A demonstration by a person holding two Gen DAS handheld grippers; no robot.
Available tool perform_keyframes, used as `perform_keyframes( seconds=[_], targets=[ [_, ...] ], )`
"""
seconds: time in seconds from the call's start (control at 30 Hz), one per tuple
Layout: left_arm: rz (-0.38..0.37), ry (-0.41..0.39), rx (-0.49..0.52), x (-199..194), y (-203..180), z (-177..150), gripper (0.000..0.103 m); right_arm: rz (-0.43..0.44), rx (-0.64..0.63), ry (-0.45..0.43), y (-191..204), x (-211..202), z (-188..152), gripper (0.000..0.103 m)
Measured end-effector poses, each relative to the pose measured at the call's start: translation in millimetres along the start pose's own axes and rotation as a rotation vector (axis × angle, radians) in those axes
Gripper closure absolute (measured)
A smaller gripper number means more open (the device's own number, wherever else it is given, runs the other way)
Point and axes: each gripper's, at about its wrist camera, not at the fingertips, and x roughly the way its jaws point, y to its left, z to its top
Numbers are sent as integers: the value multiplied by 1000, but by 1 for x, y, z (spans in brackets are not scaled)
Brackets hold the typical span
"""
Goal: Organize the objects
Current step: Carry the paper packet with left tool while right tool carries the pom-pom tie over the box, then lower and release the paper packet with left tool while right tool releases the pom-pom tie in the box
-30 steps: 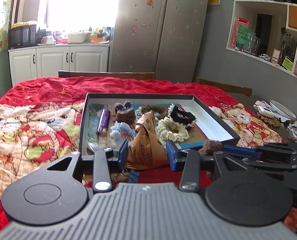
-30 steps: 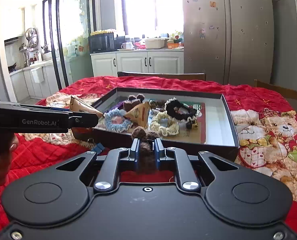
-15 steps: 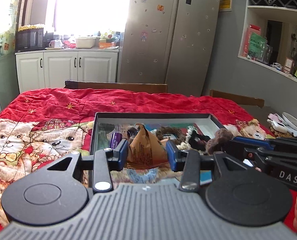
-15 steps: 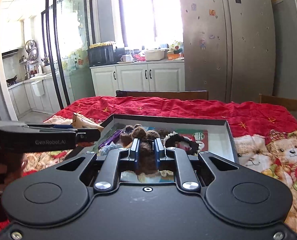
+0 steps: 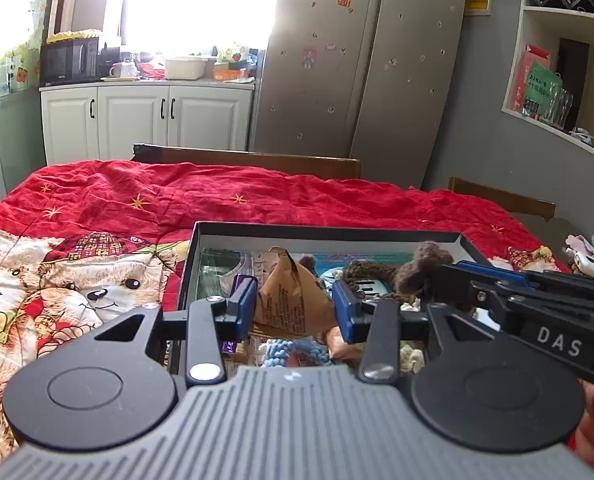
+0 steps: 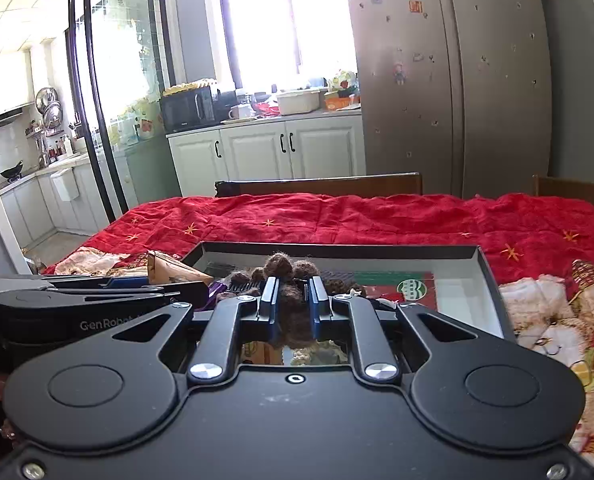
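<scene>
Fingers of the left gripper [image 5: 293, 306] are standing partly apart and clamping a brown paper pyramid-shaped packet [image 5: 293, 300] by its flanks; fingers of the right gripper [image 6: 293, 300] are standing almost closed, pinching a dark brown fuzzy knitted hair tie [image 6: 291, 280]. Both items are hanging above the shallow black-rimmed open box [image 5: 329, 234], which is resting on the red bear-print cloth [image 5: 97, 208] and already containing a pale blue crocheted hair tie [image 5: 285, 350] and other accessories. Judging by appearance, the packet is handling as light, crinkly and easily crushed, so a moderate hold across its lower body seems soundest. The knitted tie is looking soft, light and compressible, unlikely to slip; a pinch through its bunched middle appears adequate, though loose loops could be snagging on the jaws at release.
</scene>
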Motion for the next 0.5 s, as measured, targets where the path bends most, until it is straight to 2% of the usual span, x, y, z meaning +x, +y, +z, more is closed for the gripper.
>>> perform_keyframes(
  seconds=[0.5],
  targets=[
    [24,37,11,26,4,-7,58,0,29,13,-5,35,-8,88]
  ],
)
